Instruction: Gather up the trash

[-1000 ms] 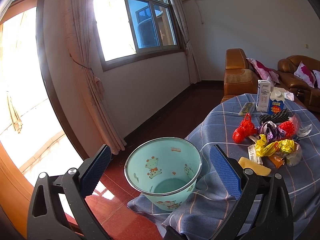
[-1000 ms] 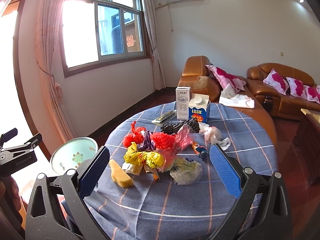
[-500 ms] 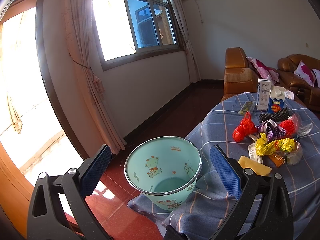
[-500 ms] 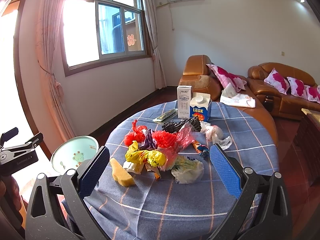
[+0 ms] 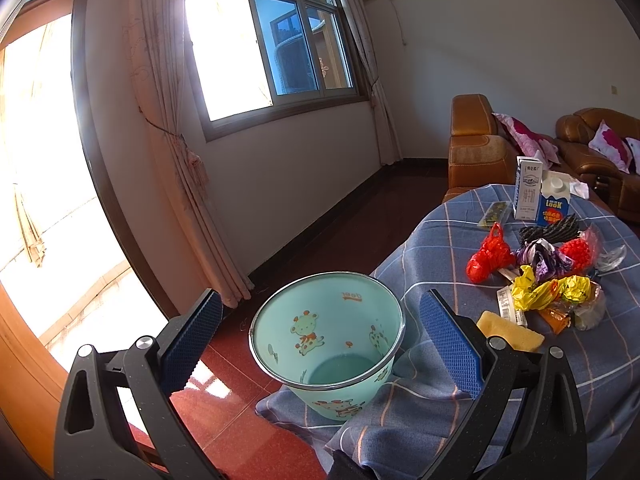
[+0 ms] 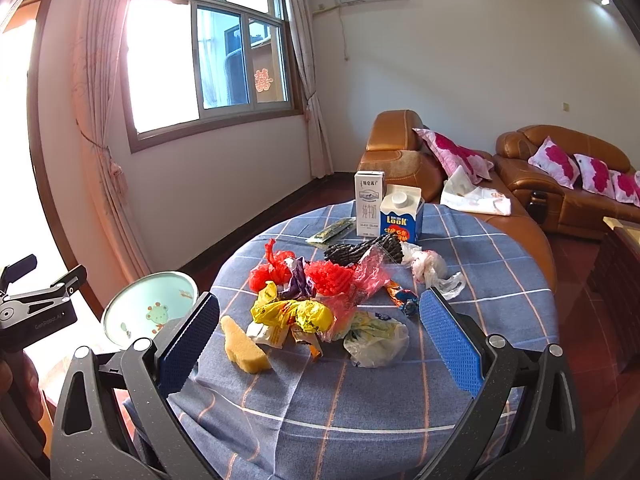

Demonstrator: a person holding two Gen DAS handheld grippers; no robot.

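Brown leather sofa (image 6: 568, 184) at 2 o'clock, pink cushions (image 6: 554, 162) on it; window (image 6: 208, 64) at 11 o'clock; curtains (image 6: 96, 120) beside window.

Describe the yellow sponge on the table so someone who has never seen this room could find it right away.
Start at the round table with the blue checked cloth, then find the pile of crumpled wrappers in its middle. The yellow sponge lies alone at the pile's near left edge, toward the mint bin. Unlike its crinkled neighbours, it is a plain, matte wedge.
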